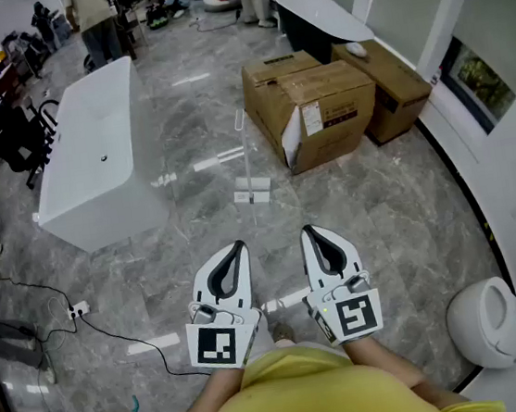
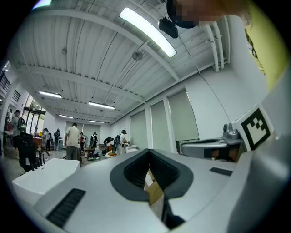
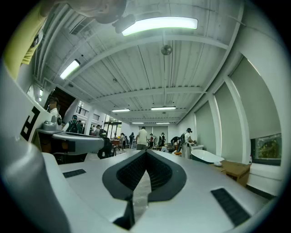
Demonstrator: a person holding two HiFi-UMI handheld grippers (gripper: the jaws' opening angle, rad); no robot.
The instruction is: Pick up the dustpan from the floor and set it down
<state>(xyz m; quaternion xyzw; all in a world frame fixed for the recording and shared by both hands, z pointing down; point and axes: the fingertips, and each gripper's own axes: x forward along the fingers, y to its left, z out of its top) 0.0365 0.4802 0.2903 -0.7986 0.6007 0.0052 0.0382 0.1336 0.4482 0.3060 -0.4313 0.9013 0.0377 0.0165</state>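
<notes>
White dustpan [image 1: 252, 190]: stands on the grey marbled floor [image 1: 379, 204], thin long handle [image 1: 244, 146] upright, no gripper touching it.
Left gripper [image 1: 237, 247]: near side of the dustpan and slightly to its left, well apart from it, pointing level; in its own view the jaws are pressed together with nothing between them.
Right gripper [image 1: 308, 230]: near side of the dustpan and slightly to its right, just beside the left gripper; its own view shows the jaws meeting at the tip, empty.
Yellow shirt [image 1: 309, 395]: the person's front, behind both grippers, on the side away from the dustpan.
Cardboard boxes [image 1: 321, 109]: right of the dustpan and a little beyond it, near but not touching; a white label is on the closest box.
White bathtub [image 1: 92, 146]: left of the dustpan, well apart, lying lengthwise away from the person.
Dark bathtub [image 1: 319, 16]: beyond the dustpan to its right, behind the boxes.
Power strip [image 1: 78, 311]: left of the dustpan and nearer the person, black cable trailing over the floor.
Toilet [image 1: 496, 320]: far right of the dustpan, by the white wall.
People [image 1: 95, 15]: well beyond the dustpan, at the far end of the room.
</notes>
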